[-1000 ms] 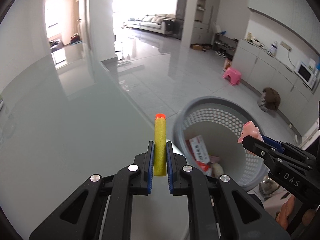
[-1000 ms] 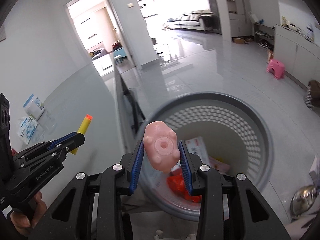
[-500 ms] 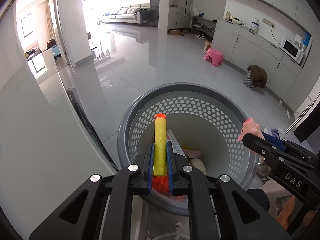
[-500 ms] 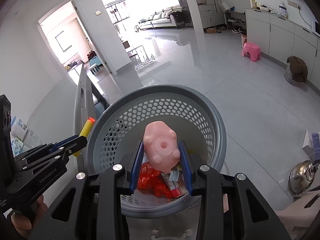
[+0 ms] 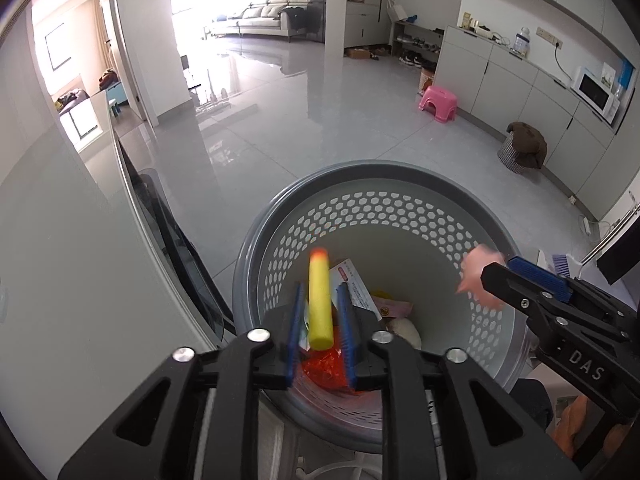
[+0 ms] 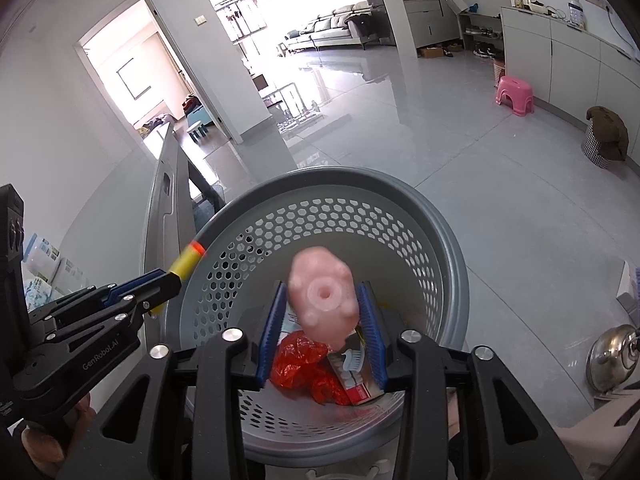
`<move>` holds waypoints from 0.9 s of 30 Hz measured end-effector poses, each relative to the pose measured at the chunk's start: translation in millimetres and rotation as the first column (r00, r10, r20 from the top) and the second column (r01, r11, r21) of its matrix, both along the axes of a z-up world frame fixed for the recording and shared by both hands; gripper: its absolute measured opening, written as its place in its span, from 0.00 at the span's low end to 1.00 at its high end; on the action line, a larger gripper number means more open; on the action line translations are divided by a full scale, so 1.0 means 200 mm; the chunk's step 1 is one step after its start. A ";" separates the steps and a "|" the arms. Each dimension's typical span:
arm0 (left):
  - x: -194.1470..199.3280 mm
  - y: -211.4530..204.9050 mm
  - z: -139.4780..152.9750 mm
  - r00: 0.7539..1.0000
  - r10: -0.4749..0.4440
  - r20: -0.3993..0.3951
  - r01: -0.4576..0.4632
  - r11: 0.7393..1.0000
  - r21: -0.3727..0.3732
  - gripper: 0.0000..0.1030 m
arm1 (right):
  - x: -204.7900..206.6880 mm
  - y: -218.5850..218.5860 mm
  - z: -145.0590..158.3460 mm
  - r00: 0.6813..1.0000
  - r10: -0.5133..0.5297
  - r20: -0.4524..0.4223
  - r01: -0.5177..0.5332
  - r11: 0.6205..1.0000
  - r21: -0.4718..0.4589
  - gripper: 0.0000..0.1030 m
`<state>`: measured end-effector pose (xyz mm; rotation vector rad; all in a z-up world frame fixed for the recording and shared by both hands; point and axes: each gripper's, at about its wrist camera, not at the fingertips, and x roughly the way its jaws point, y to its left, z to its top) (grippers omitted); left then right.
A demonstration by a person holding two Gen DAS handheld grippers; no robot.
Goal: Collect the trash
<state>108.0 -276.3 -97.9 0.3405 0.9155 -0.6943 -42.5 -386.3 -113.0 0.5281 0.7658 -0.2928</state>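
A grey perforated trash basket [image 5: 404, 176] [image 6: 448, 240] stands below both grippers. My left gripper [image 5: 319, 300] is open over it; the yellow foam dart [image 5: 319, 300] with an orange tip is blurred and loose between the spread blue pads. My right gripper [image 6: 322, 312] is open too; the pink pig toy [image 6: 323, 298] is blurred between its pads, not clamped. In the left wrist view the pig [image 5: 478, 276] shows at the right gripper's tip. The basket holds a red wrapper [image 6: 304, 364] and a toothpaste box [image 6: 354, 376].
A grey table edge [image 5: 132, 200] runs along the left of the basket. A pink stool [image 5: 438, 102] and a checked bin with brown cloth [image 5: 522, 148] stand on the glossy floor by the cabinets. A metal kettle [image 6: 612, 356] sits at the right.
Both grippers have moved from the table to over the basket and have opened. The dart and the pig toy are now loose and blurred between the pads.
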 end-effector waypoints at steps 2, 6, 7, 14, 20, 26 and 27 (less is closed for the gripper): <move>-0.01 0.00 0.00 1.000 0.008 0.004 -0.008 1.000 -0.002 0.38 | -0.01 0.00 0.02 1.000 -0.007 0.012 0.007 1.000 -0.007 0.55; -0.03 0.01 0.03 0.999 0.019 0.030 -0.019 1.000 -0.008 0.59 | -0.04 -0.01 0.03 1.000 -0.020 0.013 0.020 1.000 -0.009 0.55; -0.03 0.02 0.04 0.999 0.020 0.037 -0.020 1.000 -0.009 0.60 | -0.04 0.00 0.03 1.000 -0.023 0.012 0.023 1.000 -0.007 0.55; -0.05 0.05 0.07 0.999 0.035 0.041 -0.035 0.999 -0.023 0.68 | -0.07 0.01 0.04 1.000 -0.022 0.010 0.022 1.000 -0.010 0.58; -0.06 0.08 0.09 0.998 0.047 0.051 -0.045 0.998 -0.033 0.75 | -0.10 0.04 0.06 0.999 -0.026 0.020 0.026 0.999 -0.020 0.61; -0.08 0.10 0.12 0.996 0.057 0.066 -0.054 0.997 -0.047 0.83 | -0.13 0.04 0.07 0.999 -0.035 0.025 0.036 0.999 -0.032 0.67; -0.09 0.10 0.12 0.996 0.059 0.066 -0.056 0.997 -0.049 0.84 | -0.13 0.04 0.08 0.999 -0.036 0.027 0.037 0.999 -0.032 0.68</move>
